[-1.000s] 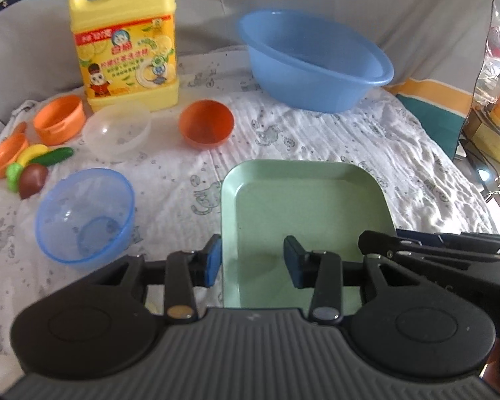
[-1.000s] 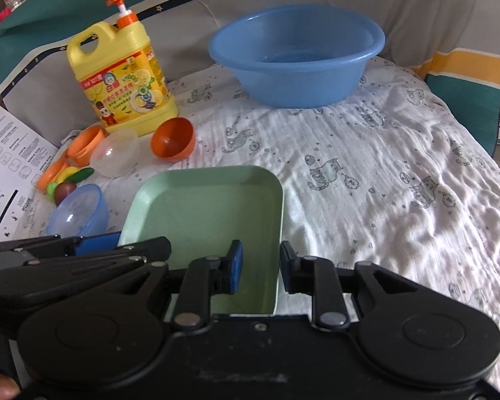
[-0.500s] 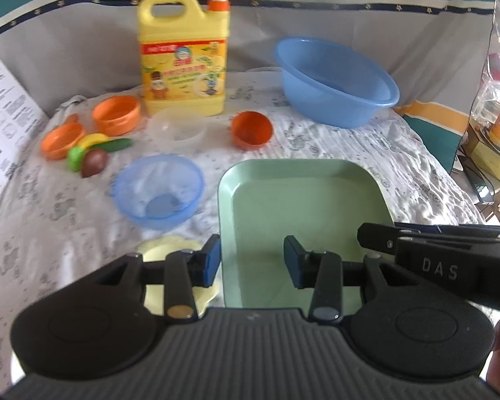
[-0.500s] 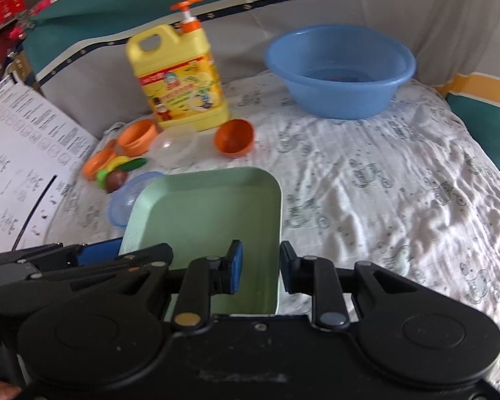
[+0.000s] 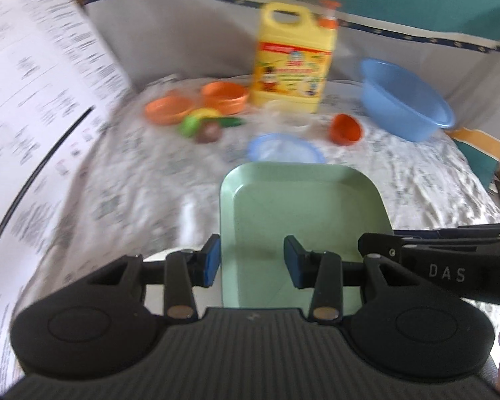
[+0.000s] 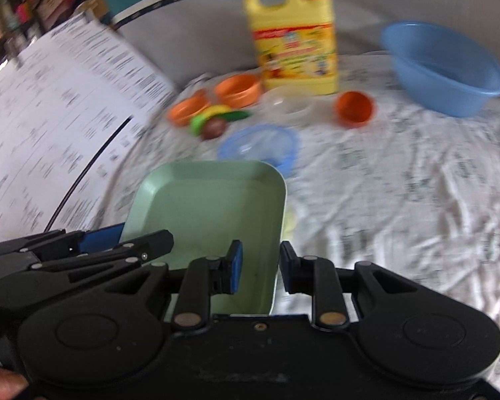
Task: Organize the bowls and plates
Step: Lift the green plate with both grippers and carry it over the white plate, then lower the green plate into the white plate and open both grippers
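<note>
With left tongs (image 5: 251,261) and right tongs (image 6: 258,266) each straddling a near rim of the green plate (image 5: 303,206), grip tightness unclear, it may tip toward the blue bowl (image 5: 285,148) at 12 o'clock.

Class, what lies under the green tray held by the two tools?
Below the green tray, a pale yellow edge peeks out at its right side, over the printed cloth. The tray hides the rest, so what the yellow thing is cannot be told.
</note>
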Demonstrator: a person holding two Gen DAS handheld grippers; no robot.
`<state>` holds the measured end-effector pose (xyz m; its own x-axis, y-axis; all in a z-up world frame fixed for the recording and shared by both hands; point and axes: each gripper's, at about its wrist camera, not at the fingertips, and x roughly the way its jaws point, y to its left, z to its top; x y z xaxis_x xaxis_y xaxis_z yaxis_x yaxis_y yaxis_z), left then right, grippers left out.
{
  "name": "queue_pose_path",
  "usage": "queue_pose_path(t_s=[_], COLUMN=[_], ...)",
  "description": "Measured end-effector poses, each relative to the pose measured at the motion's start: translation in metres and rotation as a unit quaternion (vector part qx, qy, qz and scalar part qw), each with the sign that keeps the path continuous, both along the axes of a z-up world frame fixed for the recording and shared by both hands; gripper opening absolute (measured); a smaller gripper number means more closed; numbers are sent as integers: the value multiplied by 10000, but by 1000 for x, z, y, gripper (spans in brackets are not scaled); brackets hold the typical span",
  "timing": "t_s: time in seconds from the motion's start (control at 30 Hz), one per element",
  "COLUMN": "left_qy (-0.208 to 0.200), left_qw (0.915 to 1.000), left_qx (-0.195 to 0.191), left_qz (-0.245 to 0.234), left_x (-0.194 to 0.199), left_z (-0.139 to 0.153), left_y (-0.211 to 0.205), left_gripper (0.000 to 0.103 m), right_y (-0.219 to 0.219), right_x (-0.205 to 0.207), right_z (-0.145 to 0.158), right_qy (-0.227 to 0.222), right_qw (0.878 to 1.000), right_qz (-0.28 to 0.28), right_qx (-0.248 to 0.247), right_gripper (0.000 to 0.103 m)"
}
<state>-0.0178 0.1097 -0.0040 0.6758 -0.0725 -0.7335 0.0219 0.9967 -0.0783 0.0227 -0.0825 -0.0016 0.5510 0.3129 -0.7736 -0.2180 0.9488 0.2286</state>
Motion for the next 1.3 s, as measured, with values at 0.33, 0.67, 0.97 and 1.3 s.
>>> queue_pose_path(t_s=[0.33, 0.67, 0.97, 1.3], left_qy=[262, 588, 748, 871], left_qw=[9989, 9979, 9969, 9960], left_qx=[20, 65, 67, 12], left_qz=[394, 278, 221, 200], left_x=[-26, -28, -23, -18], left_z=[-20, -49, -64, -74], left_y=[71, 81, 83, 84], left_gripper=[39, 39, 40, 42], right_y=[73, 91, 93, 95], right_x=[-11, -15, -10, -6], right_z=[-23, -47, -61, -70], right_qy=[390, 753, 967, 1083], right_qw=[9970, 9941, 9919, 9908], right_qz=[659, 733, 770, 751], right_qx=[-54, -258, -303, -294], right_gripper=[25, 25, 25, 29])
